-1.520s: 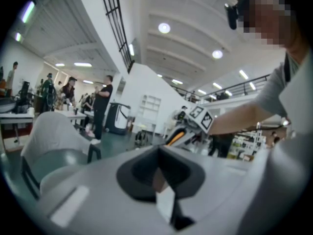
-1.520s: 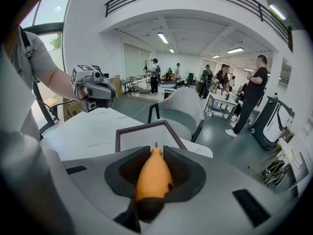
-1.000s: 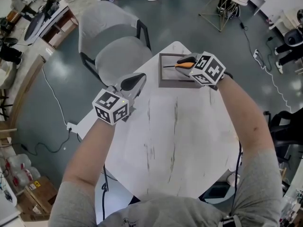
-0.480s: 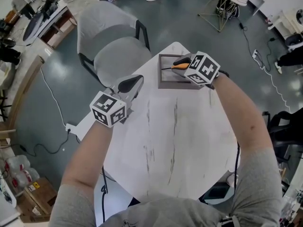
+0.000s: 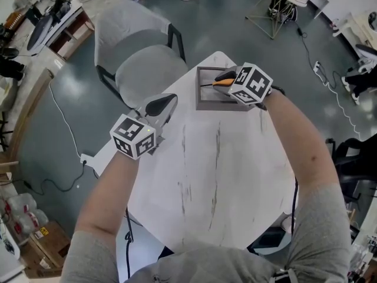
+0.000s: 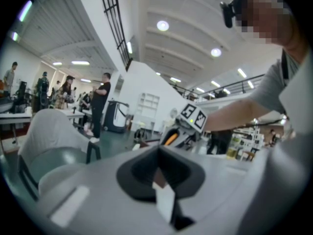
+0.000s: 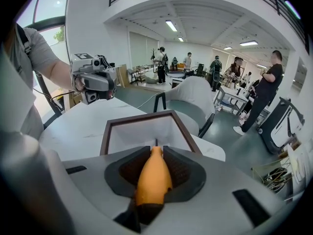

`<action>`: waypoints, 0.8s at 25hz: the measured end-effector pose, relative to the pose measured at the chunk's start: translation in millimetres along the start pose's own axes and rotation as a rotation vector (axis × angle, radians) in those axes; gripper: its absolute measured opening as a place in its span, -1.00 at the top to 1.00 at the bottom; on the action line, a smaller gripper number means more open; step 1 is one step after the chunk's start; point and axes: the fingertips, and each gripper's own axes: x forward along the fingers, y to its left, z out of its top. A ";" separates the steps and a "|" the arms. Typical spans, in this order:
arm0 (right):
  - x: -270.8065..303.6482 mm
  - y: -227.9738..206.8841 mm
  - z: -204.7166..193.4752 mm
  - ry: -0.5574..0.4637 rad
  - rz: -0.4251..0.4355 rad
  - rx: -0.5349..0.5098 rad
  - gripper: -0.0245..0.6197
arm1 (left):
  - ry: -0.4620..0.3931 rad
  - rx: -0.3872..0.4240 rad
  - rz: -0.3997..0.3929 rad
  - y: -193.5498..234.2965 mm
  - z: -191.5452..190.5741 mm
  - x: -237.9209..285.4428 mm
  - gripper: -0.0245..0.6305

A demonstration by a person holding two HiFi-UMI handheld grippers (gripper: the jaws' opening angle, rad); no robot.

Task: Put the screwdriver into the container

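- The right hand-held gripper (image 5: 227,79) pinches the screwdriver (image 7: 153,174) by its orange handle. In the right gripper view the handle fills the gap between the dark jaw pads.
- Most of the screwdriver's shaft is hidden. Only a thin dark stub pokes out past the jaws, pointing over the container (image 7: 109,131).
- Whether the tip touches the container's floor cannot be told from any view.
- In the head view the right gripper's marker cube covers the container's right side, so only its left and near rim show there (image 5: 202,96).
- The container is a shallow, dark-framed square box at the far end of the white counter (image 5: 218,175). The part of its inner floor that shows is pale.
- The left hand-held gripper (image 5: 160,105) is held near the counter's left edge, well apart from the container. Its jaws are pressed together with nothing gripped, as the left gripper view shows.
- A grey chair (image 5: 144,61) stands just beyond the counter, and its lower legs are hard to make out.
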 end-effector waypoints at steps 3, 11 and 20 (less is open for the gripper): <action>1.6 2.1 -8.3 0.045 -0.003 -0.031 0.67 | 0.002 0.005 -0.007 -2.9 -0.3 0.4 0.91; 7.9 2.4 -25.5 0.160 -0.007 -0.070 0.68 | 0.011 0.013 -0.015 -6.2 -2.7 2.1 0.92; 15.3 2.1 -41.6 0.320 0.002 -0.122 0.68 | 0.017 0.014 -0.014 -5.7 -5.8 0.1 0.91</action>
